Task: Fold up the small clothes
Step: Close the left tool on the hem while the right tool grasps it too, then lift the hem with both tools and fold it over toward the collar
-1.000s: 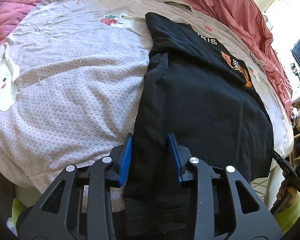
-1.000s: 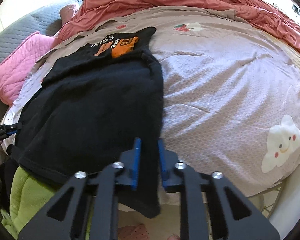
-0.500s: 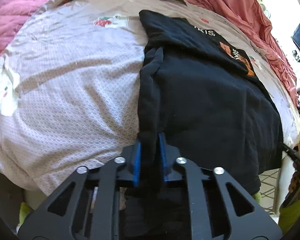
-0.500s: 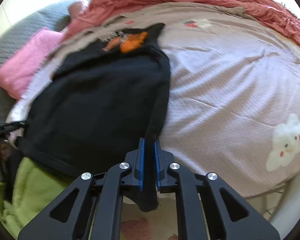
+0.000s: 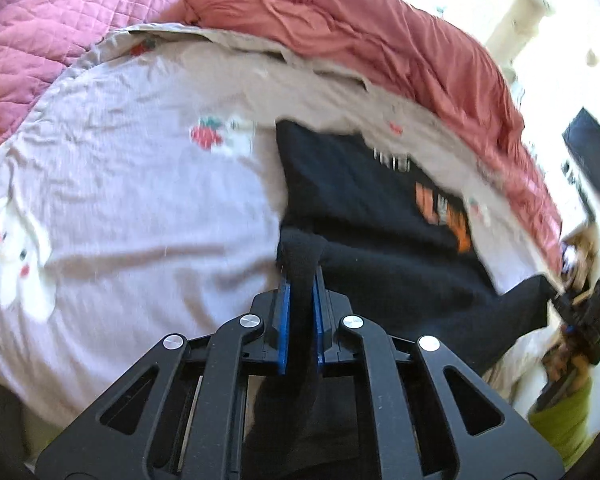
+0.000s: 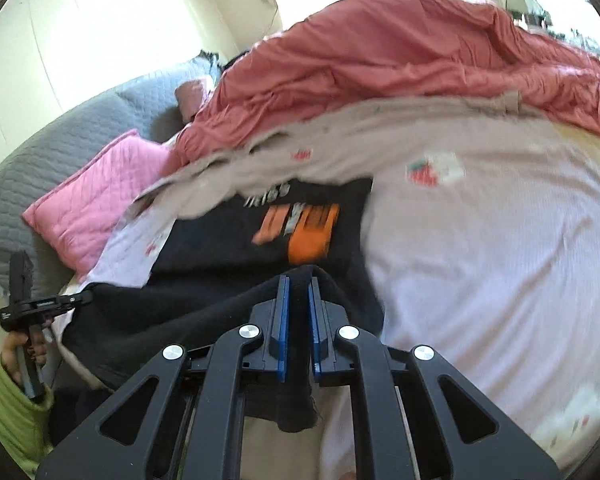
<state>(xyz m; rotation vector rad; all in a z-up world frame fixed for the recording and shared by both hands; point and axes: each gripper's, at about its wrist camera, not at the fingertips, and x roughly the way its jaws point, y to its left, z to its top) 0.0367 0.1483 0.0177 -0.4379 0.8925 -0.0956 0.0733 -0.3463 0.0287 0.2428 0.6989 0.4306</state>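
A black garment (image 5: 380, 208) with an orange and white print lies on the bed (image 5: 140, 200), toward the bed's near edge, its printed end flat on the pale patterned sheet and its near end raised off it. The left gripper (image 5: 299, 276) has its blue-padded fingers (image 5: 284, 312) clenched on a bunched fold of that black cloth at one near corner; the cloth stands up between the pads and hangs down behind them. The right gripper (image 6: 298, 280) likewise has its fingers (image 6: 283, 328) clamped on the other near corner of the garment, with a loose tail of black fabric drooping below the pads. Between the two grips the hem is stretched in a taut line above the sheet. In the right wrist view the other gripper shows at the left side, held by a hand (image 6: 20, 348) in a yellow-green sleeve (image 6: 8, 412), pinching the far corner of the hem. The sheet carries strawberry and white cloud motifs. A rust-red duvet (image 6: 420, 56) is heaped along the far edge of the bed, touching the sheet's turned-back border. A pink quilted pillow (image 6: 96, 204) sits at the far left corner in the right wrist view, beside a grey quilted cover (image 6: 40, 160). Both views are somewhat blurred.
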